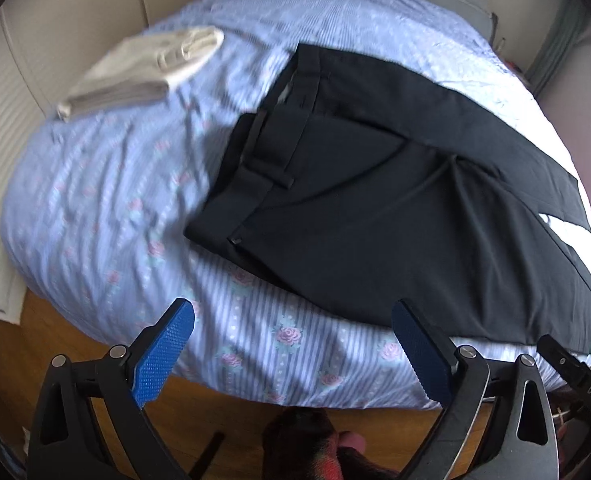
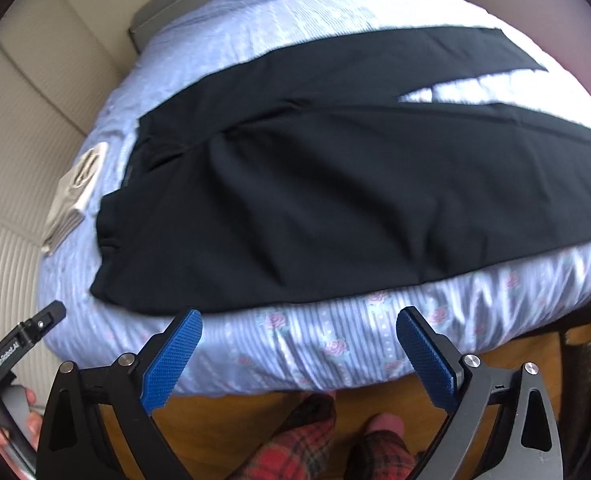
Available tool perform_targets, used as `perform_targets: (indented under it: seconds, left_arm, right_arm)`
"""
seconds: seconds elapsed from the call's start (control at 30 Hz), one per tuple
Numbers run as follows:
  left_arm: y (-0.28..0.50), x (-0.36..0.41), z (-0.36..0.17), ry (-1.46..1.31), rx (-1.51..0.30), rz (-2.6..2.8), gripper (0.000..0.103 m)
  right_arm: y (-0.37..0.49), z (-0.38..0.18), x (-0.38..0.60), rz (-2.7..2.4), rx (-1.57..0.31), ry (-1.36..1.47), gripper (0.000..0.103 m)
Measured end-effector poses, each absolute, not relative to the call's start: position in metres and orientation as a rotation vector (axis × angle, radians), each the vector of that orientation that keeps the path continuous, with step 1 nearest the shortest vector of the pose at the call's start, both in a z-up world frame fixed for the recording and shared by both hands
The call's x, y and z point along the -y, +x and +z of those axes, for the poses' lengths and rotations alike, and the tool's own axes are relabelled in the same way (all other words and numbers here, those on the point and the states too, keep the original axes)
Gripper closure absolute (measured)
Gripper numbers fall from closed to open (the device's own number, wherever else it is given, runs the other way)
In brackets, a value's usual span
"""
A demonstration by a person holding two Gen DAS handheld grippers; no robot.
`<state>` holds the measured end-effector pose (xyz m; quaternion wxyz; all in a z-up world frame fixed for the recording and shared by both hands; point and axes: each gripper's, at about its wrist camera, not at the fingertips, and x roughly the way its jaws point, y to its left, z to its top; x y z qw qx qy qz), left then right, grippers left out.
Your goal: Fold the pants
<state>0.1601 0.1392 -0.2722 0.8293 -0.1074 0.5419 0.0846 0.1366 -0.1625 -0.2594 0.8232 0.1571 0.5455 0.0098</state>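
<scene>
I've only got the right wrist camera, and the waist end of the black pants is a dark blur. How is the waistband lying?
Observer: In the left wrist view the waistband lies at the image-left end of the pants, belt loops facing up; its far part seems flipped open.
Operator: Is the left hand-held gripper holding anything?
Observer: No. The left hand-held gripper is open and hovers over the bed's near edge, clear of the pants.
Operator: What's the pale thing beside the waist?
Observer: A folded beige garment, lying apart from the pants on the bedspread.
</scene>
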Motion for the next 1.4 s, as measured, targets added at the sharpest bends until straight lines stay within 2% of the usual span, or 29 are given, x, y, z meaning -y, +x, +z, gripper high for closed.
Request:
perform_targets:
  seconds: [0.27,0.4,0.57,0.63,0.7,0.73,0.77,0.8,0.83,0.9,1.23,1.4]
  left_arm:
    - [0.187,-0.162,-0.347,-0.444,-1.266,0.175,0.006]
    - [0.193,-0.173,-0.367,-0.495,-1.285,0.188,0.007]
    - [0.203,-0.176,-0.378,-0.518,-1.286,0.17,0.01]
    - [0.208,-0.176,-0.377,-0.535,-1.284,0.158,0.022]
    - [0.214,-0.173,-0.373,-0.558,-1.287,0.127,0.051]
    - [0.218,-0.172,-0.369,-0.556,-1.296,0.119,0.057]
    - [0.221,-0.172,-0.365,-0.545,-1.301,0.112,0.071]
    - [0.223,-0.172,-0.36,-0.522,-1.308,0.11,0.081]
    - [0.225,-0.17,-0.352,-0.498,-1.309,0.095,0.083]
    - [0.225,-0.167,-0.333,-0.443,-1.296,0.056,0.088]
    - [0.261,-0.153,-0.204,-0.359,-1.118,-0.11,0.092]
    - [0.329,-0.159,-0.165,-0.361,-0.999,-0.111,0.092]
  right_arm:
    - [0.156,-0.335,0.182,-0.109,-1.224,0.57,0.011]
    - [0.158,-0.358,0.19,-0.146,-1.229,0.672,0.011]
    - [0.17,-0.368,0.19,-0.18,-1.208,0.668,0.014]
    - [0.177,-0.371,0.194,-0.215,-1.195,0.65,0.02]
    - [0.184,-0.374,0.196,-0.257,-1.202,0.634,0.034]
    - [0.188,-0.374,0.198,-0.272,-1.213,0.627,0.036]
    - [0.192,-0.371,0.201,-0.286,-1.216,0.623,0.047]
    - [0.195,-0.368,0.202,-0.296,-1.218,0.617,0.063]
    - [0.198,-0.364,0.204,-0.306,-1.224,0.605,0.07]
    - [0.202,-0.35,0.213,-0.32,-1.232,0.602,0.093]
    - [0.225,-0.192,0.226,-0.237,-1.037,0.503,0.095]
    - [0.276,-0.154,0.219,-0.234,-0.966,0.438,0.095]
